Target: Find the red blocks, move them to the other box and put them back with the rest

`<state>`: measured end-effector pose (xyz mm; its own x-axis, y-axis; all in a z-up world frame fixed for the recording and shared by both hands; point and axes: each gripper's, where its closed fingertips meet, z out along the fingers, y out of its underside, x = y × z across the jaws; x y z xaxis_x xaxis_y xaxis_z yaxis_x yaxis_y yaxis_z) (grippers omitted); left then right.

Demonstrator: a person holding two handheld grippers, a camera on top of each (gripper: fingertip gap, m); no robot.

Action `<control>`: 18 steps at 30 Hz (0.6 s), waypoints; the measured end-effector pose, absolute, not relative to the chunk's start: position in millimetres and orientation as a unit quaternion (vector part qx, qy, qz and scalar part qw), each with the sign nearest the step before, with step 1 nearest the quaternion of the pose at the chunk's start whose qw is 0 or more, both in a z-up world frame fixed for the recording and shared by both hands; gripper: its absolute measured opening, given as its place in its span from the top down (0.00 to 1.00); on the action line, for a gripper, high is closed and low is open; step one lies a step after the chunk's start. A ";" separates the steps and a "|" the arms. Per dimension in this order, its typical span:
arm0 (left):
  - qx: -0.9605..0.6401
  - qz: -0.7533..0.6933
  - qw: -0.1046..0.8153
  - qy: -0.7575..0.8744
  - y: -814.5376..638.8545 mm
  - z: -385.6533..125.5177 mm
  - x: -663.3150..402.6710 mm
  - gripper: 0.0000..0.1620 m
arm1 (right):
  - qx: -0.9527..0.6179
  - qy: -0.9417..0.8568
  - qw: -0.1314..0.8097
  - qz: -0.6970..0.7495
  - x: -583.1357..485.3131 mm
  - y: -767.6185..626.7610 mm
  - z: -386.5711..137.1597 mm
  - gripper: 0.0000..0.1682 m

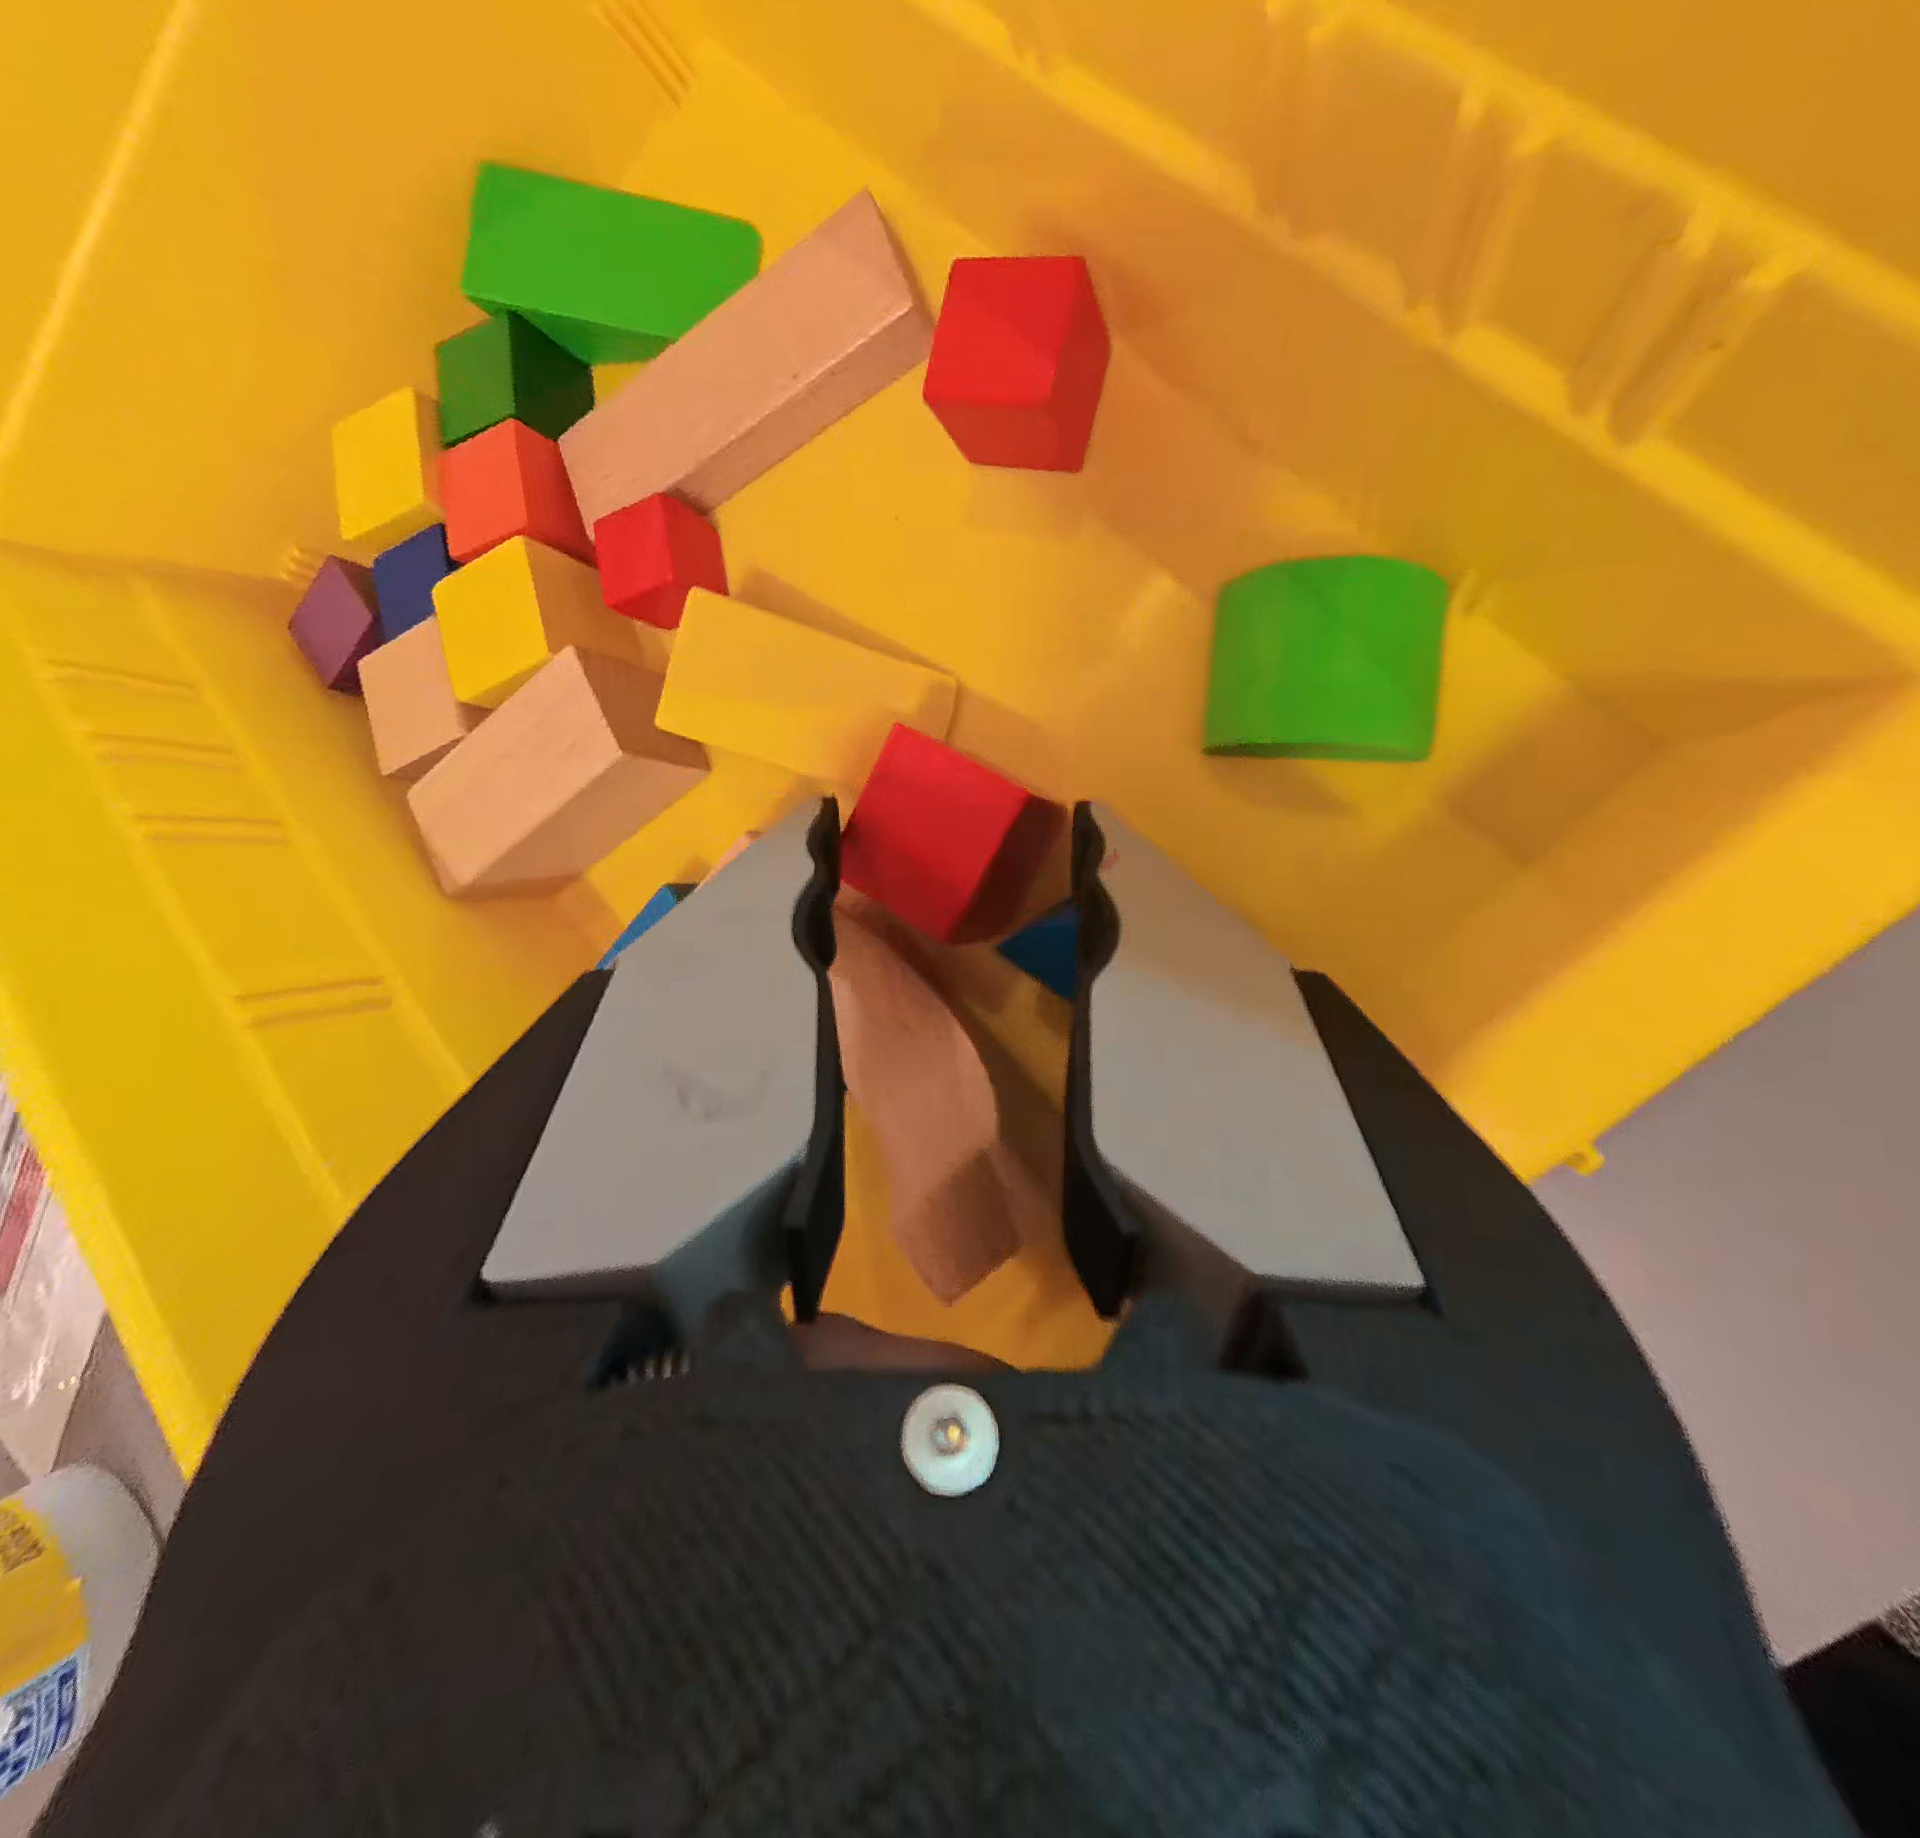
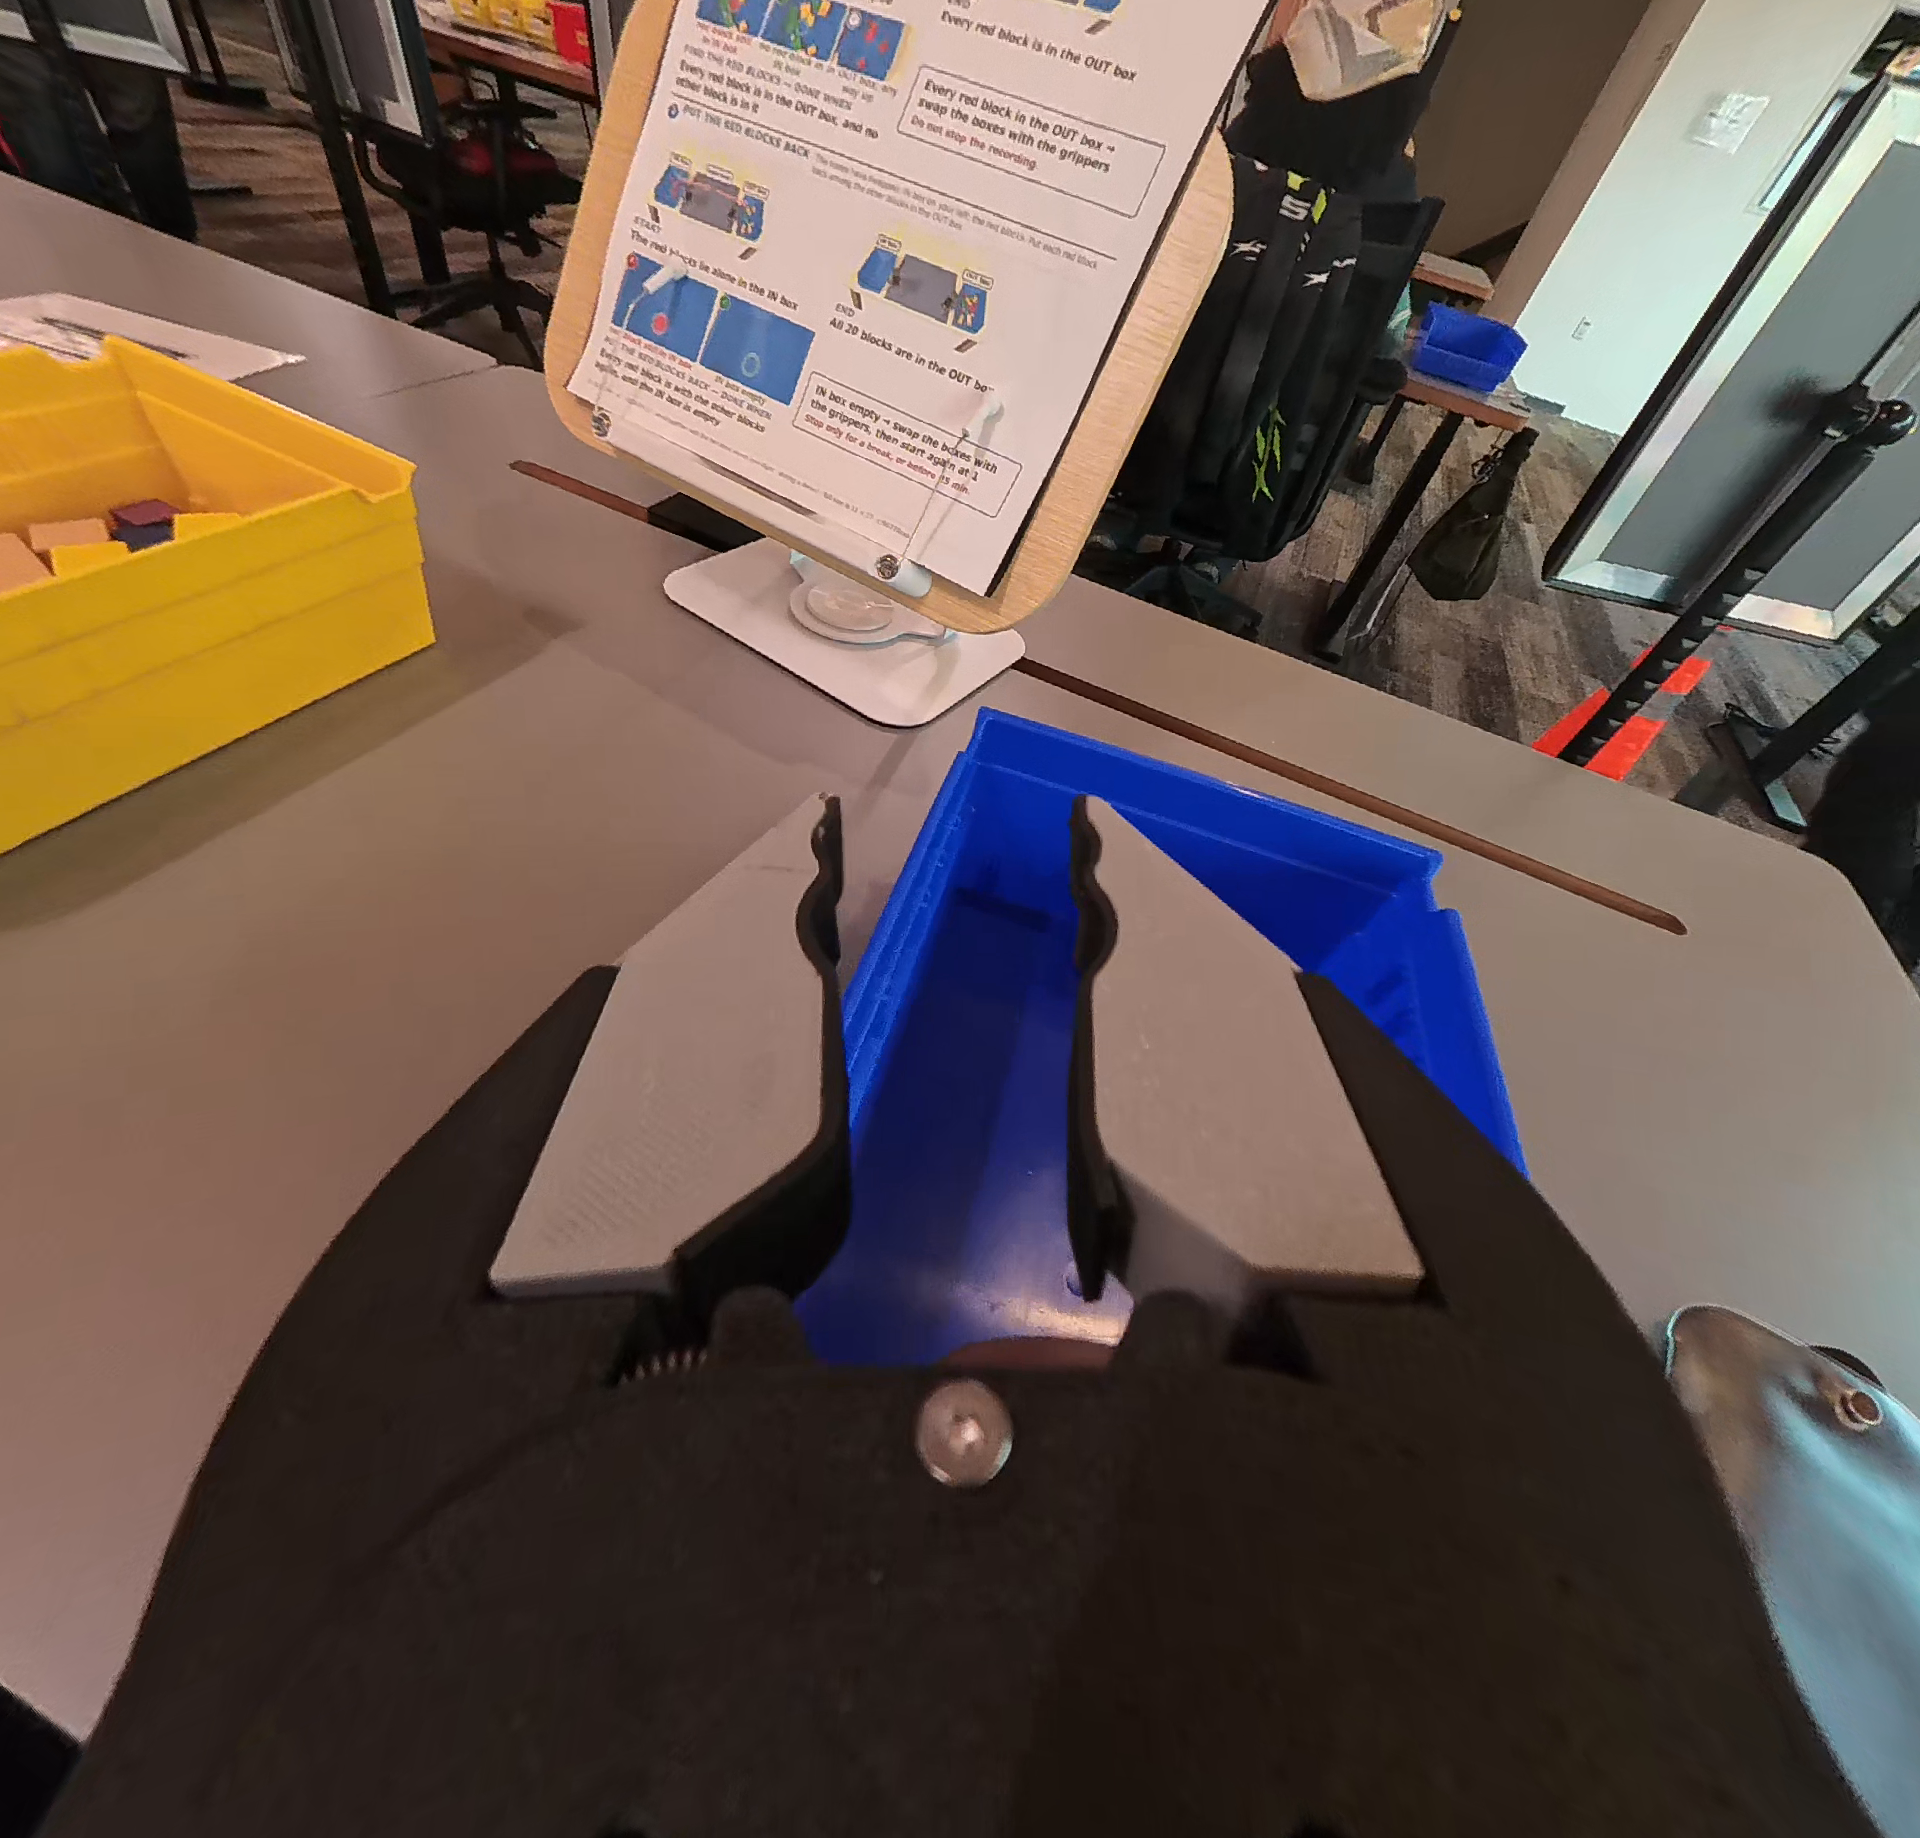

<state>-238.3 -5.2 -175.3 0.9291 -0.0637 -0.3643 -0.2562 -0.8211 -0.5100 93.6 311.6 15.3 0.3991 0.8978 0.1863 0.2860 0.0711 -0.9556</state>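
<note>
My left gripper point(image 1: 951, 832) reaches into the yellow box point(image 1: 1351, 178), its jaws parted around a red cube point(image 1: 935, 827); the cube sits between the fingertips, but I cannot tell whether they press on it. A plain wooden block point(image 1: 935, 1113) and a blue block point(image 1: 1044, 947) lie beneath the fingers. Two more red cubes rest on the box floor: a large red cube point(image 1: 1018, 360) near the far wall, and a small red cube point(image 1: 657, 557) touching a long wooden block point(image 1: 748, 365) at the edge of a mixed pile. That pile gathers in one corner of the box, with a green wedge point(image 1: 603, 256) on top. A green half-round block point(image 1: 1325, 656) lies apart.

My right gripper point(image 2: 951, 832) hovers over the blue box point(image 2: 1226, 853) on the grey bench point(image 2: 416, 957), jaws open and holding nothing. A sheet stand point(image 2: 883, 261) rises at the bench's far edge.
</note>
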 end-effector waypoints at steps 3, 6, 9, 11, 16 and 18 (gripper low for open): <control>-0.941 0.171 0.278 0.084 -3.2 -176.5 -238.9 0.75 | -0.620 -0.476 0.558 0.278 93.0 308.2 17.1 0.76; -0.942 0.171 0.276 0.088 -2.5 -176.2 -239.8 0.76 | -0.617 -0.480 0.559 0.277 92.1 305.1 18.1 0.76; -0.928 0.216 0.292 0.081 1.7 -162.7 -250.3 0.76 | -0.612 -0.487 0.557 0.281 89.7 300.0 18.9 0.76; -0.904 0.258 0.335 0.065 7.8 -135.3 -257.3 0.76 | -0.608 -0.493 0.553 0.285 87.5 295.6 18.7 0.76; -0.697 0.420 0.574 0.087 19.2 -3.0 -238.9 0.76 | -0.597 -0.510 0.533 0.316 77.2 280.0 16.4 0.75; -0.571 0.402 0.704 0.131 8.9 45.7 -188.8 0.76 | -0.587 -0.520 0.516 0.344 70.0 266.1 16.6 0.75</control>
